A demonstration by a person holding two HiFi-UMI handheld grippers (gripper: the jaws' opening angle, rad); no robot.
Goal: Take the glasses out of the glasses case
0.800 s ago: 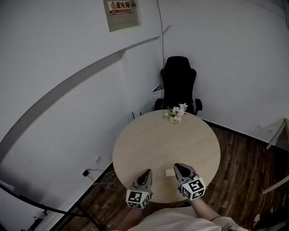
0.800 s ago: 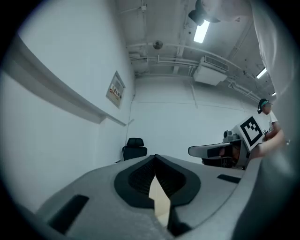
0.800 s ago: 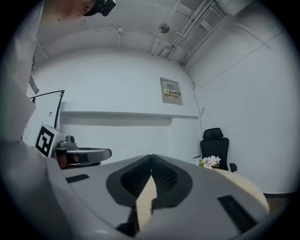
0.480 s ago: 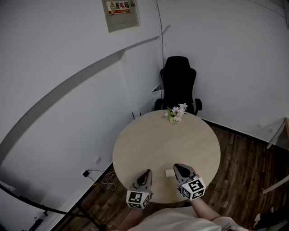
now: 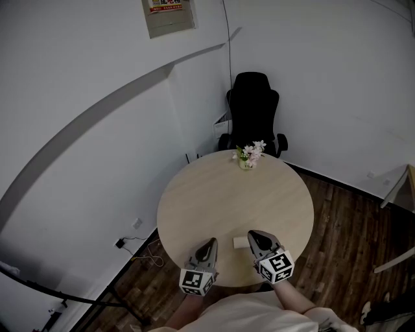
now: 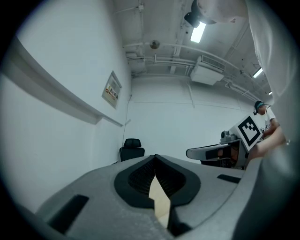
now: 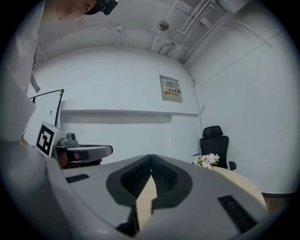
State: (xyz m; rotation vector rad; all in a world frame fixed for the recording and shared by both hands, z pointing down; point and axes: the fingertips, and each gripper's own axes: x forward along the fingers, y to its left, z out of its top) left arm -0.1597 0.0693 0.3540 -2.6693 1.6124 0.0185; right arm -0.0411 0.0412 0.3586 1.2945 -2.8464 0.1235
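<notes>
Since the earlier frames everything in the head view slides slightly up and left: the round table (image 5: 194, 207), the black chair (image 5: 253, 97), the flowers (image 5: 249, 154) and the wall sign (image 5: 168, 13), whose top now runs off the upper edge. We see the glasses case (image 5: 242, 242) as a small pale oblong lying flat near the table's lower edge, between the two grippers and just beside the right one; it is too small to tell whether it is open. The sign's red-and-yellow header at the upper left is cut off, and we cannot read it. The left gripper (image 5: 209, 241) has its jaws pressed together on nothing. The right gripper (image 5: 251, 234) is the same.
</notes>
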